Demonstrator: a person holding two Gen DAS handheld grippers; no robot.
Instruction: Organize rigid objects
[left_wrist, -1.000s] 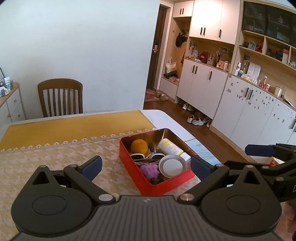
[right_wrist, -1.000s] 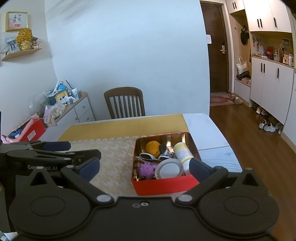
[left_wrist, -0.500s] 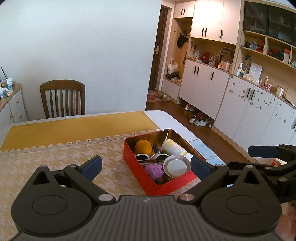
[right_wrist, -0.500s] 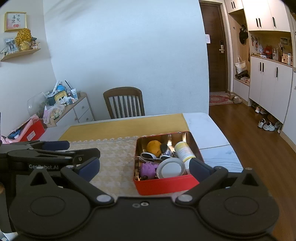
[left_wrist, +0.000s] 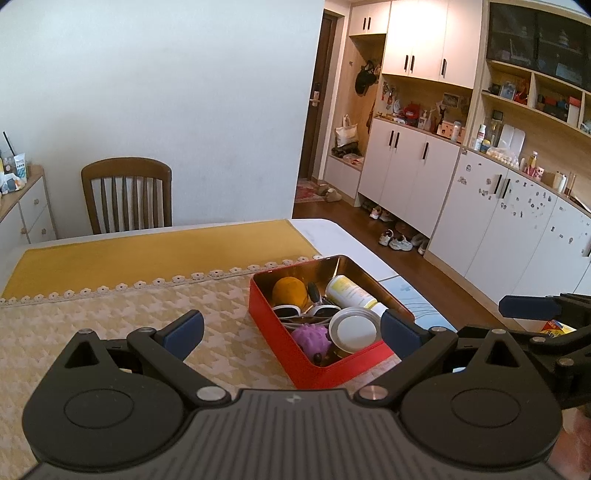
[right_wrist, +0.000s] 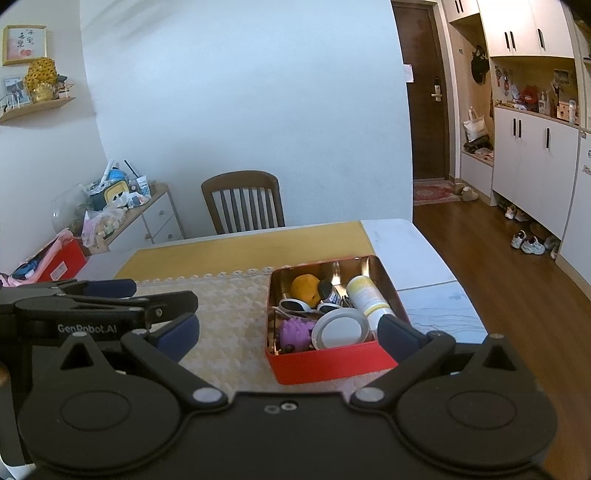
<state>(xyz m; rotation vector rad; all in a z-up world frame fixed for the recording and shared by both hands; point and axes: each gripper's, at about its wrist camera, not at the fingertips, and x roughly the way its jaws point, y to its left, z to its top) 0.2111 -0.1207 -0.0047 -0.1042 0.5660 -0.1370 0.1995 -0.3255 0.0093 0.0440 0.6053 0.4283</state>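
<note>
A red tin box (left_wrist: 273, 332) (right_wrist: 325, 363) sits on the patterned tablecloth near the table's right edge. Inside lie an orange ball (left_wrist: 290, 291) (right_wrist: 304, 288), white sunglasses (left_wrist: 306, 312) (right_wrist: 295, 305), a purple spiky ball (left_wrist: 312, 338) (right_wrist: 295, 332), a round white lid (left_wrist: 354, 328) (right_wrist: 340, 330) and a pale yellow bottle (left_wrist: 351, 293) (right_wrist: 367, 297). My left gripper (left_wrist: 291, 328) is open, held above and short of the box with nothing between its fingers. My right gripper (right_wrist: 288, 330) is open too, just in front of the box.
A wooden chair (left_wrist: 127, 195) (right_wrist: 243, 201) stands at the table's far side. A yellow runner (left_wrist: 147, 251) covers the back of the table. White cabinets (left_wrist: 491, 214) line the right wall; a cluttered sideboard (right_wrist: 122, 214) stands at the left. Each gripper shows at the other view's edge.
Both views have shifted slightly, so the box now sits a little further right in the left wrist view. Both grippers stay open and the box's contents lie as before.
</note>
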